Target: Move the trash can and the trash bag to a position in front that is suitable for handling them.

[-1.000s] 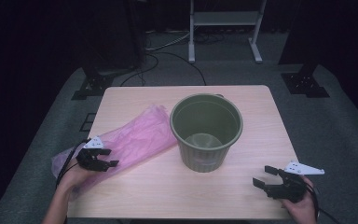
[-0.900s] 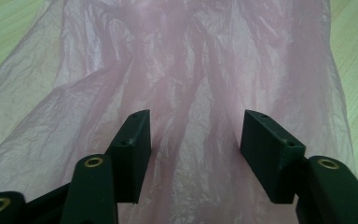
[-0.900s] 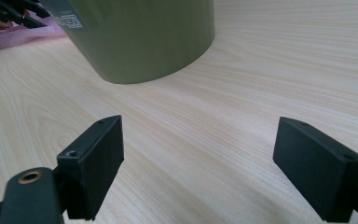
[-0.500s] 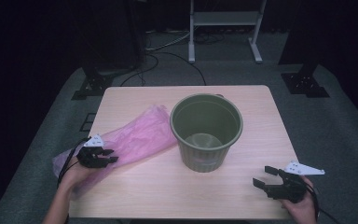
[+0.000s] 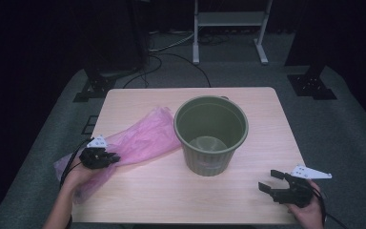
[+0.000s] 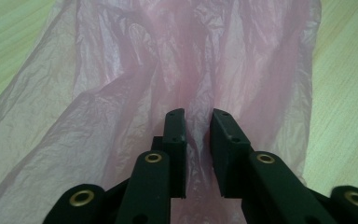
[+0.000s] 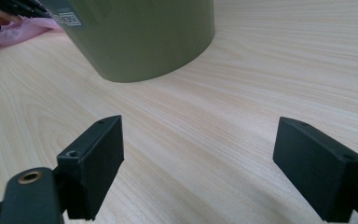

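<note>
Pink see-through bag (image 5: 138,138) is lying by an olive-green bucket (image 5: 210,135) on the pale wood-grain counter (image 5: 171,191); black fingers (image 6: 176,140).

1. My left gripper (image 5: 106,157) is black, with flat rectangular jaws and brass-ringed rivets on its links.
2. My right gripper (image 5: 272,181) is black too, its pads blocky.
3. Each carries a grey three-cornered plate and trails a black cable.

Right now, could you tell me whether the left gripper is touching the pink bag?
Touching. In the left gripper view the left gripper, whose jaws have just been closing, lies on the pink bag with a fold gathered between them.
</note>
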